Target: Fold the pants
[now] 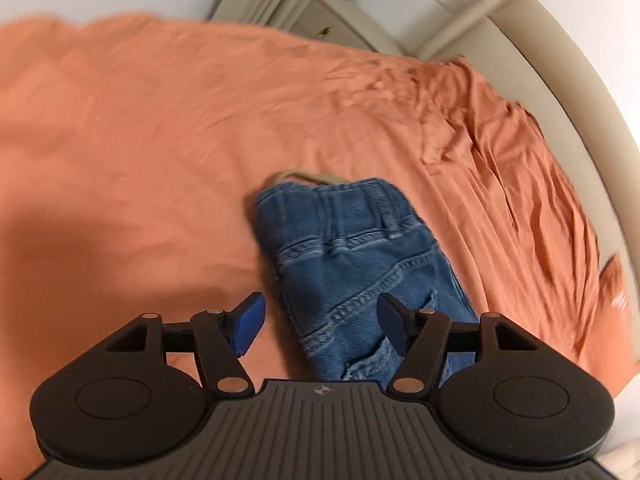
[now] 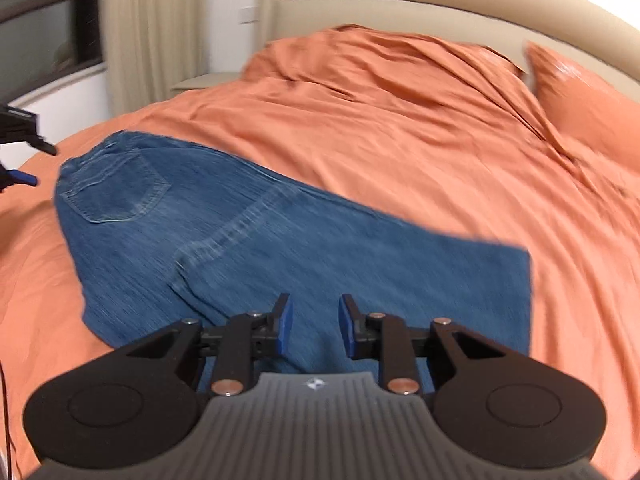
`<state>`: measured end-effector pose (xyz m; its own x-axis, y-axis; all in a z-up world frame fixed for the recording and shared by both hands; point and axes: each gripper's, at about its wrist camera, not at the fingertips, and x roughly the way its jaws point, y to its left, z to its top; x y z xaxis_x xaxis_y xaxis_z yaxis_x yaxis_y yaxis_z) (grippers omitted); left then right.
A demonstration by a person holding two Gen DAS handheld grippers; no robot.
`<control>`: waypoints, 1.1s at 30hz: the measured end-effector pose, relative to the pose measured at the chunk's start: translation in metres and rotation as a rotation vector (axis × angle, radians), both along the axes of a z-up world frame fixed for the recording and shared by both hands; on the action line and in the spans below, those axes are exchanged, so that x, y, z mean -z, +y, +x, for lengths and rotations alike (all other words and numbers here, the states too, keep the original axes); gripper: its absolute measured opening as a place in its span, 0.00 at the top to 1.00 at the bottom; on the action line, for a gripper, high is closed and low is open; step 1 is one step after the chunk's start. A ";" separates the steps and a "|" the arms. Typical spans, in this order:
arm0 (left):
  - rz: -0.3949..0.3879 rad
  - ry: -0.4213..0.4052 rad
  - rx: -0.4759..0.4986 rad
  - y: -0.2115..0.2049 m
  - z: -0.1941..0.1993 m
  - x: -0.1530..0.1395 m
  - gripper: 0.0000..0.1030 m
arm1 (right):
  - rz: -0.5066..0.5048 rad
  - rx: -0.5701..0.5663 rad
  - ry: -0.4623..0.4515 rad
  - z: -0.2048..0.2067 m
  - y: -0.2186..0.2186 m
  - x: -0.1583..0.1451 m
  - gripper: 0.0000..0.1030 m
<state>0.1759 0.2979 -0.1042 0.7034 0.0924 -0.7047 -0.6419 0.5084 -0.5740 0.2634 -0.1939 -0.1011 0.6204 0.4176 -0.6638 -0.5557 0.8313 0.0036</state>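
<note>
Blue jeans [image 2: 240, 240] lie flat on the orange bed sheet [image 2: 400, 140], folded lengthwise with a back pocket facing up at the left. In the left wrist view the waistband end of the jeans [image 1: 360, 256] is seen from close up. My left gripper [image 1: 320, 308] hovers over that end, jaws wide open and nothing between the blue pads. My right gripper [image 2: 315, 312] hangs above the leg end of the jeans. Its jaws stand a little apart and no cloth is pinched between them. Both views are blurred by motion.
The bed sheet [image 1: 160, 120] is wrinkled toward the beige headboard [image 2: 400, 8]. An orange pillow [image 2: 580, 100] lies at the far right. Beige curtains [image 2: 152, 20], a dark window [image 2: 40, 20] and a nightstand [image 2: 204, 80] stand beyond the bed's far side.
</note>
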 end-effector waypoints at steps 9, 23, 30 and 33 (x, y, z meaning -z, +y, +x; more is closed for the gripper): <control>-0.148 -0.072 -0.060 0.023 0.012 0.042 0.22 | -0.210 -0.296 -0.015 0.048 0.090 -0.009 0.79; -0.277 -0.127 -0.025 0.036 0.039 0.074 0.42 | -0.347 -0.321 0.209 0.086 0.147 0.048 0.81; -0.071 -0.160 0.027 0.006 0.035 0.032 0.75 | -0.368 -0.323 0.182 0.079 0.151 0.051 0.81; 0.100 -0.179 0.101 -0.027 0.038 -0.007 0.76 | -0.378 -0.319 0.170 0.077 0.151 0.051 0.81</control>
<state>0.2136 0.2707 -0.0975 0.8256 0.0777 -0.5588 -0.4770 0.6251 -0.6178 0.3407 -0.0428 -0.1521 0.3724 0.2795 -0.8850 -0.7991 0.5815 -0.1525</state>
